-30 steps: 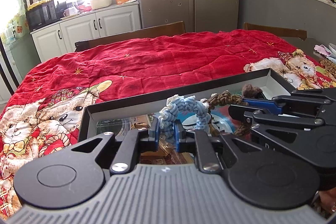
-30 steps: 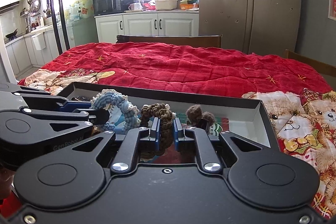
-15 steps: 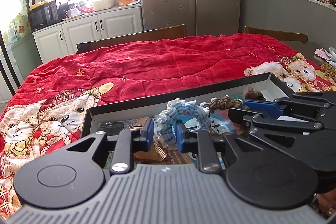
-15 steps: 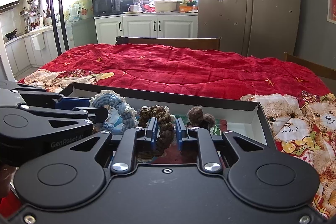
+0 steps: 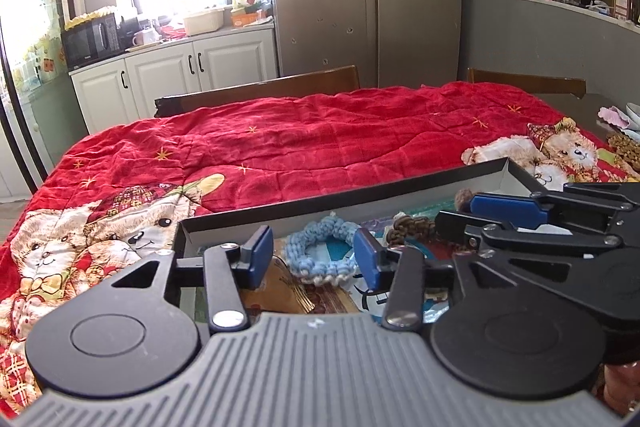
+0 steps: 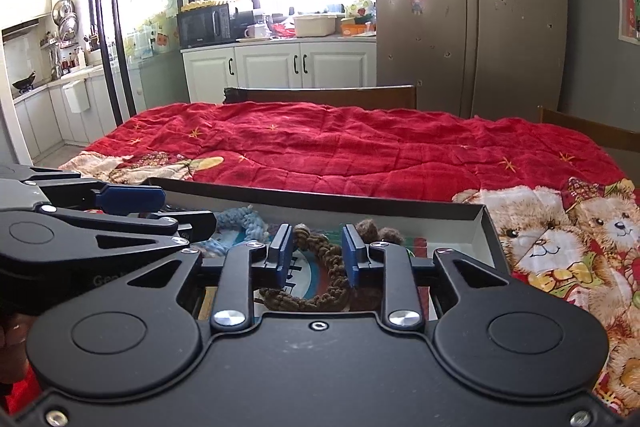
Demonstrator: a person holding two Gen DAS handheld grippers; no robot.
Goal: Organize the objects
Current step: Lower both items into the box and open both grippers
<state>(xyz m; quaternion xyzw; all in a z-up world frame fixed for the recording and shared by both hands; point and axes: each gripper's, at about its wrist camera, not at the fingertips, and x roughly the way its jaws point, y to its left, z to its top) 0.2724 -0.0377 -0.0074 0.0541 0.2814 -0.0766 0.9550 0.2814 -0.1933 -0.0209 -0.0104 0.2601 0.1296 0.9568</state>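
Observation:
A shallow black box (image 5: 344, 195) with a pale inner wall (image 6: 452, 227) lies on the red quilt. A light blue braided ring (image 5: 324, 251) lies flat in it. My left gripper (image 5: 314, 259) is open, its blue pads either side of the ring and apart from it. A brown braided ring (image 6: 320, 275) lies in the box to the right, also seen in the left wrist view (image 5: 412, 227). My right gripper (image 6: 316, 253) is open around the brown ring. A small brown fuzzy piece (image 6: 378, 229) sits behind it.
The red quilt with teddy bear prints (image 5: 320, 135) covers the table. Wooden chair backs (image 6: 324, 95) stand at the far edge. The two grippers sit side by side, close together over the box. Printed flat items lie on the box floor (image 5: 304, 299).
Both grippers have opened. The blue ring and the brown ring, held upright before, have dropped flat into the box. Both grippers have drawn back a little.

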